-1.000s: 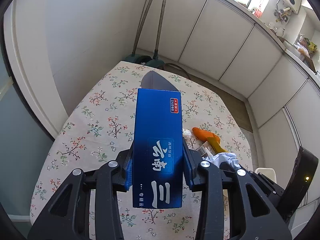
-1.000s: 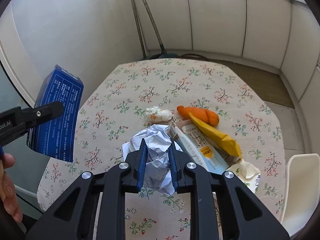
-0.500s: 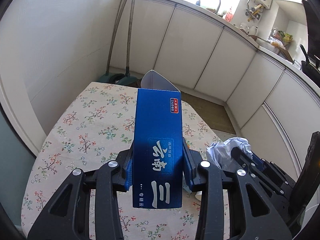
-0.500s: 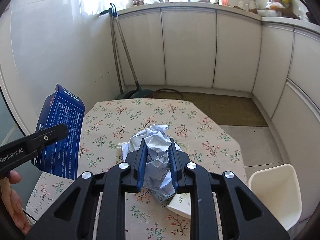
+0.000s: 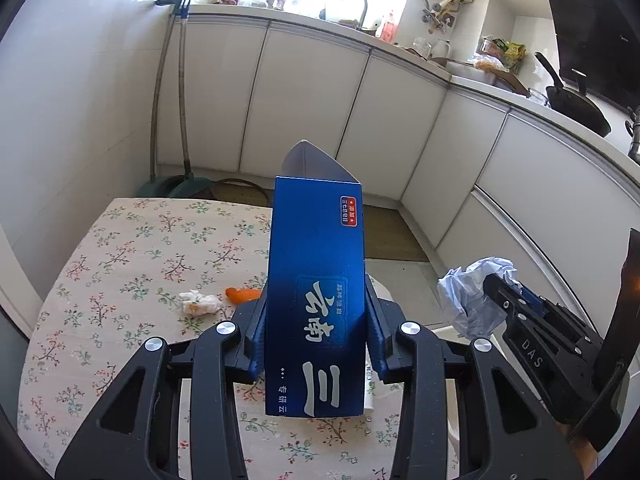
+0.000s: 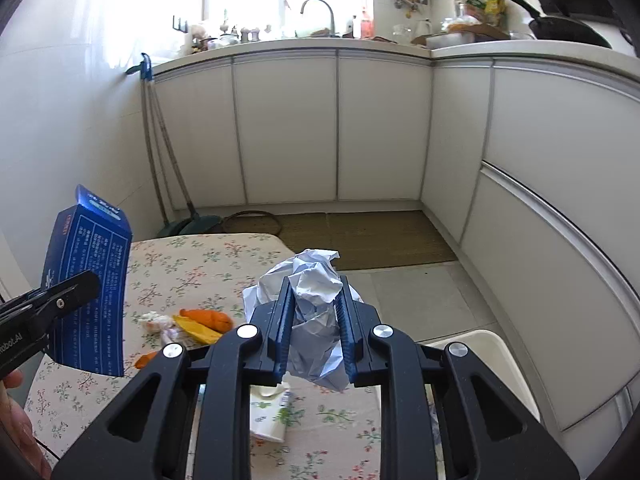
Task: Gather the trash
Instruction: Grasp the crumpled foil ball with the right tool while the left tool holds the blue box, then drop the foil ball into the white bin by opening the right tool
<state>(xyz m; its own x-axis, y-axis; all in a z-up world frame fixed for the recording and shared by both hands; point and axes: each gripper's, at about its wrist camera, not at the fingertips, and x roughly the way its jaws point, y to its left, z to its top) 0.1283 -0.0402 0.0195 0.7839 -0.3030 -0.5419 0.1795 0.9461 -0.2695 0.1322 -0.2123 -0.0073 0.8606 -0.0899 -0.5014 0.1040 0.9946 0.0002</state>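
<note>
Blue carton (image 5: 316, 300), top flap open, pinched upright between the pads of the left gripper (image 5: 316, 336) and held clear above the floral tablecloth (image 5: 132, 264). Crumpled ball of pale paper (image 6: 316, 320) clamped in the nearly closed right gripper (image 6: 314, 332), likewise in the air, off the table's right edge. Both pieces lifted and in transit; neither resting on anything.

Remaining on the cloth: a small white tissue wad (image 5: 199, 303), an orange peel-like scrap (image 6: 208, 319) with a yellow wrapper (image 6: 196, 330) just beside it, and a white tube or packet (image 6: 268, 416) lying under the right gripper. White plastic bin (image 6: 486, 356) on the floor to the right of the table, its rim just below and right of the paper ball. Kitchen cabinets (image 6: 384, 128), a broom and dustpan (image 6: 188, 224) leaning in the corner, and a woven mat (image 6: 360, 236) beyond.

Step in hand, by the look of it: carrying two items to the bin. Next move likely calls for swinging each load over the bin mouth, tipping downward, then spreading the pads, paper first, since nearest. Carton long and light; apt to catch the rim unless dropped end-first. Then back for the scraps.
</note>
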